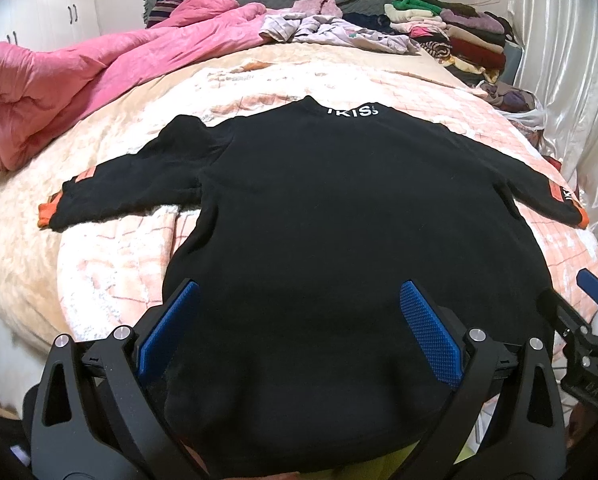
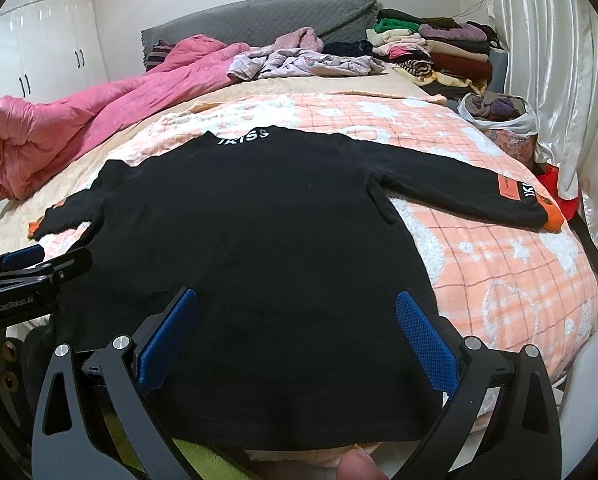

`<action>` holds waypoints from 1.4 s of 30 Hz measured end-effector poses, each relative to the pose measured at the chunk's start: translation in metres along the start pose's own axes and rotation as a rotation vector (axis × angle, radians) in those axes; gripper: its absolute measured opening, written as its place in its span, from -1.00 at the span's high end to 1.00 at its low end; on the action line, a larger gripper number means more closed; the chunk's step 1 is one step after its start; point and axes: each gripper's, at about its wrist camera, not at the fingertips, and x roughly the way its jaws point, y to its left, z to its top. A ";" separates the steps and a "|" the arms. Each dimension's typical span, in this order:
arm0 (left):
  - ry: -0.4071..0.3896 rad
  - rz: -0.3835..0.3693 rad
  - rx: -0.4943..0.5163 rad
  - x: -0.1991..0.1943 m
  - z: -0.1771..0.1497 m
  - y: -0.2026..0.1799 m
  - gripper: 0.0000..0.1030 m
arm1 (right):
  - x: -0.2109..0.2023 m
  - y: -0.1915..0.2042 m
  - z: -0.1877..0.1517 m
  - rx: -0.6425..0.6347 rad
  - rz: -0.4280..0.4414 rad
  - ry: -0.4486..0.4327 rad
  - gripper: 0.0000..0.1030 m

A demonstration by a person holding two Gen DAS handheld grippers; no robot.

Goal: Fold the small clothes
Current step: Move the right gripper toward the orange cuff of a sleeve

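I see a black long-sleeved knit sweater with white lettering at the collar and orange cuffs [image 1: 331, 216] [image 2: 251, 232] lying flat on the bed's peach checked fleece blanket [image 1: 111, 264] [image 2: 499, 264], collar away from me, both sleeves spread out to the sides. My left tongs [image 1: 295, 328] stand wide apart over the sweater's hem, holding nothing. My right tongs [image 2: 295, 332] are just as wide and empty, over the hem's right part. In the right wrist view a fingertip [image 2: 357, 465] shows at the bottom edge. Behind the sweater lie a crumpled pink quilt [image 1: 79, 80] [image 2: 79, 120], loose lilac garments [image 1: 339, 32] [image 2: 299, 64] and a stack of folded clothes [image 1: 459, 32] [image 2: 439, 48].
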 end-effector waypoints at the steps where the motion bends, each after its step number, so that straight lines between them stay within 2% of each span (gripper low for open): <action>1: -0.001 -0.003 0.000 0.000 0.001 -0.001 -0.82 | 0.000 -0.002 0.002 0.006 -0.002 -0.002 -0.92; 21: -0.047 -0.059 0.091 0.011 0.055 -0.063 -0.82 | 0.001 -0.085 0.054 0.159 -0.124 -0.102 -0.92; 42: -0.045 -0.129 0.198 0.045 0.087 -0.128 -0.82 | 0.033 -0.168 0.063 0.289 -0.251 -0.076 -0.92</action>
